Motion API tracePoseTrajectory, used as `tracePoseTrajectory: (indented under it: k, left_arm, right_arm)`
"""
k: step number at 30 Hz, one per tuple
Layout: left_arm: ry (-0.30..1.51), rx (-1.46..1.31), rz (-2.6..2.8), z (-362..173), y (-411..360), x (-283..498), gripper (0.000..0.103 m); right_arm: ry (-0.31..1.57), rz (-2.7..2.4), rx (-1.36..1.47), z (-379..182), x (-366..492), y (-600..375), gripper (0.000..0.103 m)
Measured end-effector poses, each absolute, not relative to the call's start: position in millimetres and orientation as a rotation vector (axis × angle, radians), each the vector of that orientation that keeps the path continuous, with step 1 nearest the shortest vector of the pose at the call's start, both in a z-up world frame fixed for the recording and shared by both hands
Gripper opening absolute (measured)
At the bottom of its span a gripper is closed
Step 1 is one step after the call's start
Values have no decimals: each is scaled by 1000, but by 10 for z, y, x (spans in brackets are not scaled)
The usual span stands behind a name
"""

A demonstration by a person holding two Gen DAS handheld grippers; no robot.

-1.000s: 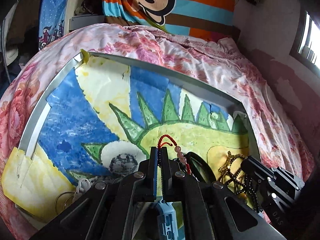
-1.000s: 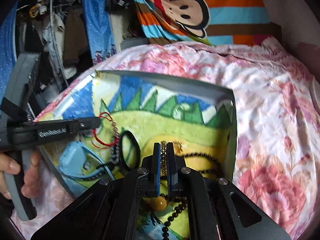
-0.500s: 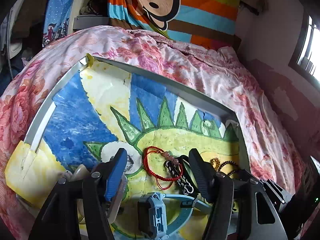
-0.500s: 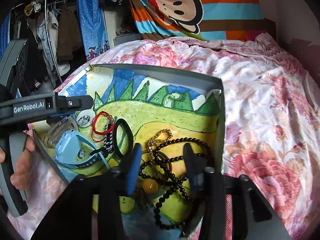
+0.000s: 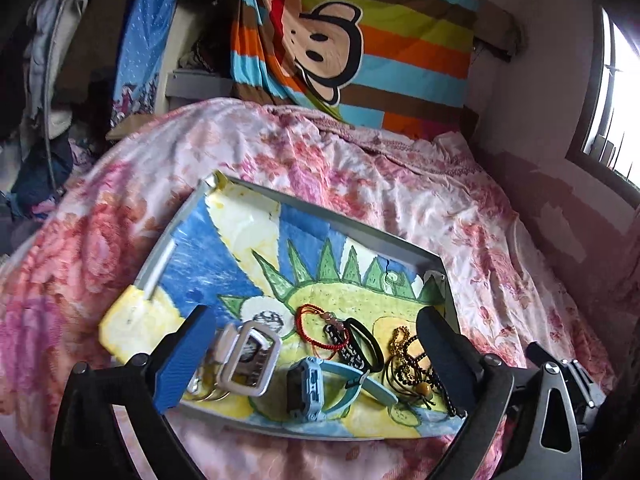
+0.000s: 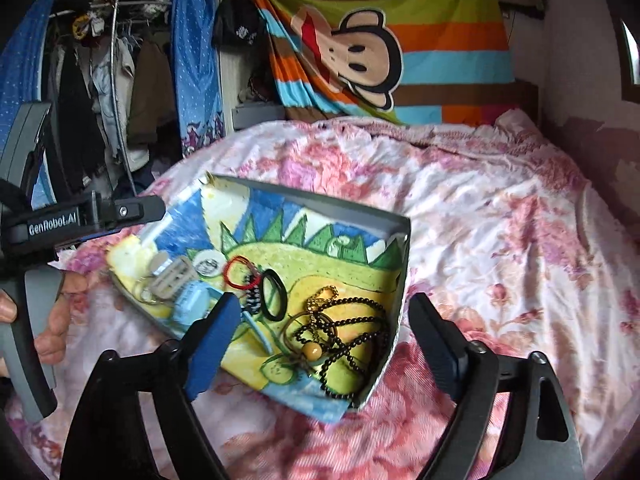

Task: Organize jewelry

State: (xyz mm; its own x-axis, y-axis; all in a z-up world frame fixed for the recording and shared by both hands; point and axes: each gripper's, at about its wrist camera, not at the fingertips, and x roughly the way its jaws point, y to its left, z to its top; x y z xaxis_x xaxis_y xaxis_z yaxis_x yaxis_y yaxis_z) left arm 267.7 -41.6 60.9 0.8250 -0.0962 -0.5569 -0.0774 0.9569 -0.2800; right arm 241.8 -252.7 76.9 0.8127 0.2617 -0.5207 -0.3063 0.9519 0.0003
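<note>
A grey tray lined with a painted paper lies on the bed; it also shows in the right wrist view. Along its near side lie a white watch, a blue watch, a red cord bracelet, a black band and black bead necklaces with a gold chain. My left gripper is open and empty, raised above the near row. My right gripper is open and empty, raised above the bead necklaces.
The tray rests on a pink floral bedspread. A striped monkey blanket hangs at the head of the bed. Hanging clothes are on the left. A wall with a window is on the right.
Both grippers were shut on jewelry low in the tray one second ago. They opened, let the pieces drop, and have pulled up and back from the tray.
</note>
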Motion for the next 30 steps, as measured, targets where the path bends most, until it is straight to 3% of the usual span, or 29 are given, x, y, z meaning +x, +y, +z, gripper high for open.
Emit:
tracePoseTrajectory:
  k: [7, 19, 30]
  left_arm:
    - [518, -232, 4, 919, -432, 2028, 103]
    - [391, -159, 33, 1166, -432, 935, 103]
    - [341, -113, 84, 767, -416, 233, 103]
  right_arm:
    - [430, 307, -43, 1119, 1790, -2654, 102]
    - [305, 294, 23, 1337, 791, -2727, 102]
    - [243, 256, 1, 1043, -11, -2747, 102]
